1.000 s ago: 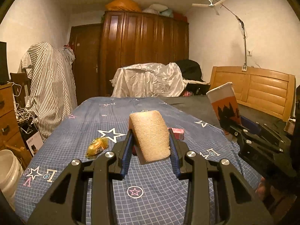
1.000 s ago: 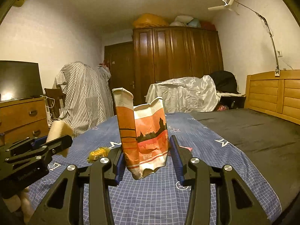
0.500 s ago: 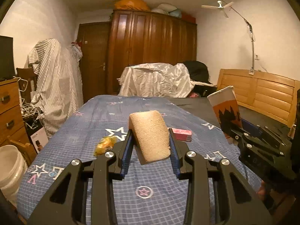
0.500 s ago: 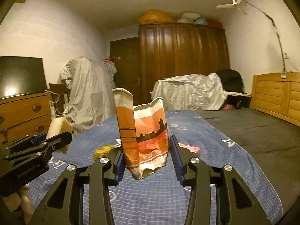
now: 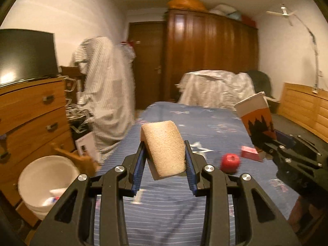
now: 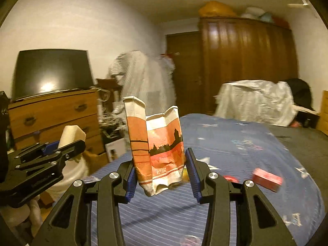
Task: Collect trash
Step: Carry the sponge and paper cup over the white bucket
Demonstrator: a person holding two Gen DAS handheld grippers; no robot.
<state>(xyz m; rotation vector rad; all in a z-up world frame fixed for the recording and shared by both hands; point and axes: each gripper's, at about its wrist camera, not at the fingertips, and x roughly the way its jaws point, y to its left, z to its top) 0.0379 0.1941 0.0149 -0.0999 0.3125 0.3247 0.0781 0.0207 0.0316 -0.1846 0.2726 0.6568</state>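
Observation:
My left gripper (image 5: 164, 161) is shut on a tan sponge (image 5: 163, 147) and holds it above the blue star-print bed (image 5: 205, 127). My right gripper (image 6: 162, 170) is shut on a crushed orange and white paper cup (image 6: 157, 143); the cup also shows at the right of the left wrist view (image 5: 256, 119). A white bucket (image 5: 47, 182) with some scraps inside stands on the floor at lower left. A red round piece (image 5: 230, 162) and a pink box (image 5: 249, 152) lie on the bed.
A wooden dresser (image 5: 30, 112) with a dark TV (image 5: 24, 55) stands on the left. A striped cloth (image 5: 106, 94) drapes over a chair behind it. A dark wardrobe (image 5: 209, 57) fills the far wall. A wooden headboard (image 5: 307, 106) lies on the right.
Both grippers have swung left, still holding the sponge and the cup. The dresser, TV and white bucket have come into view. The yellow wrapper has left the left wrist view.

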